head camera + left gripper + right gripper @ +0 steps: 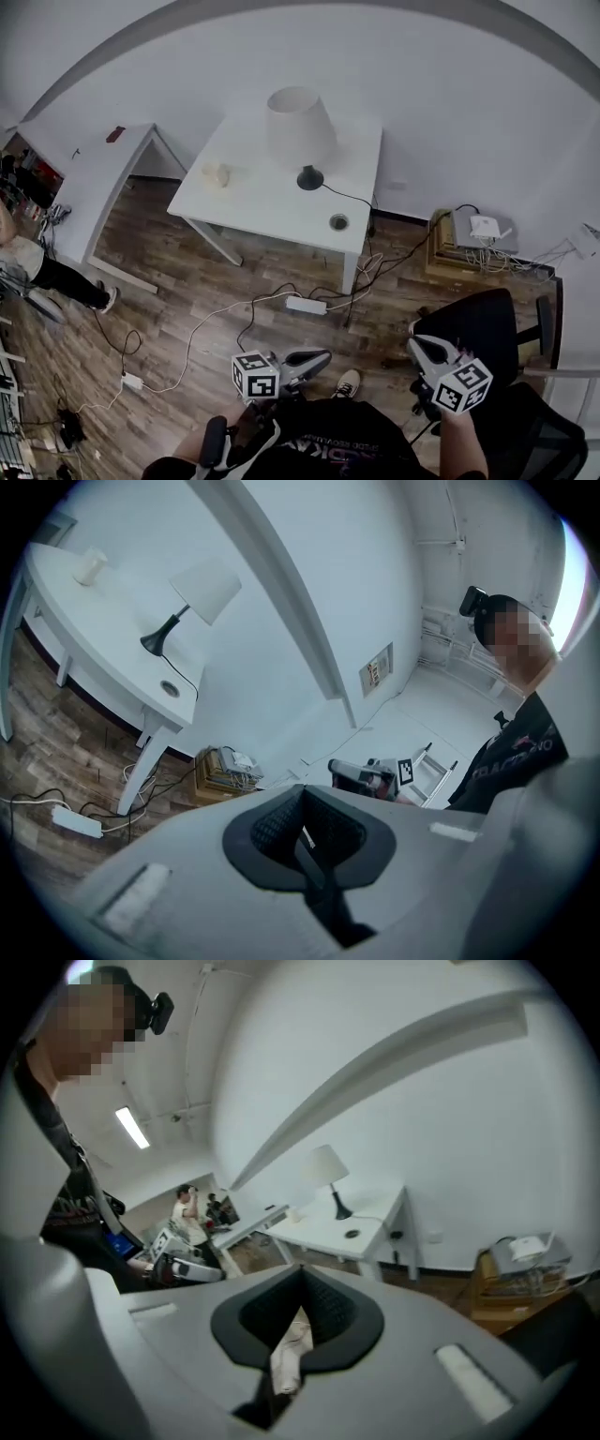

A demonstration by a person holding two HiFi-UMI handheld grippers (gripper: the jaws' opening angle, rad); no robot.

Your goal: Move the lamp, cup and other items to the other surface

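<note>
head view: lamp [300, 131] and cup [217, 175] sit on the white counter [272, 202], well apart from both tools, probably before any approach. left tool [322, 357] is pressed together, empty; right tool [418, 345] pinches a pale scrap [289, 1354].

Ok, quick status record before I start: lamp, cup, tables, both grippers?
lamp: upright on white table
cup: same table, left of lamp in the head view, apart from it
other table: further left, along the wall
left gripper: shut, nothing held
right gripper: shut; pale strip at jaw seam, can't identify
</note>
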